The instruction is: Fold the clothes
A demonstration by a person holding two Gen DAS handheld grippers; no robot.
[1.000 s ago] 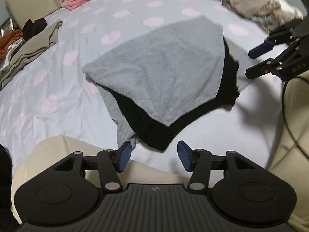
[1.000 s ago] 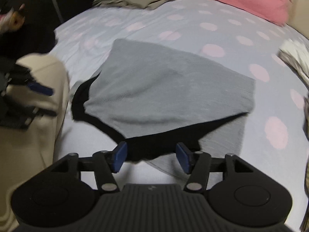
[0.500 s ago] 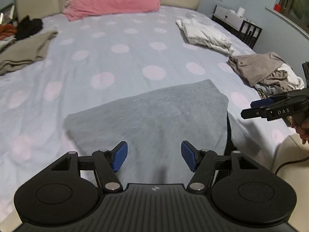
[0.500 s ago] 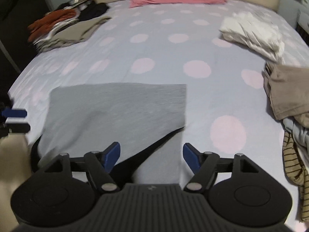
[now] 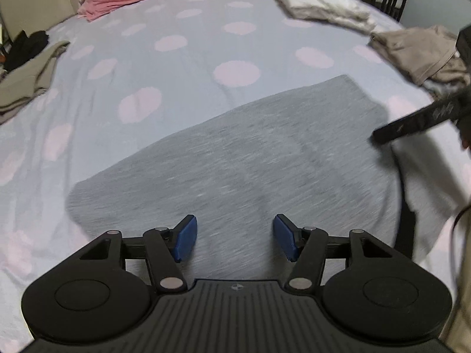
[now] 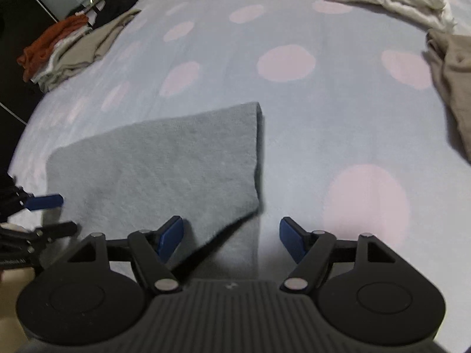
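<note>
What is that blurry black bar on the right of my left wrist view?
Observer: The right gripper. Its own camera shows both blue pads standing wide apart.
Operator: Is it holding anything?
Observer: No. The near right corner of the grey garment lies between the pads, unpinched.
Operator: How does my gripper look from there?
Observer: The left gripper is at the garment's left edge, seen side-on, jaws closing.

Bare dotted bedsheet (image 6: 338,111) lies open ahead; clothes piles (image 6: 64,50) crowd its edges.
</note>
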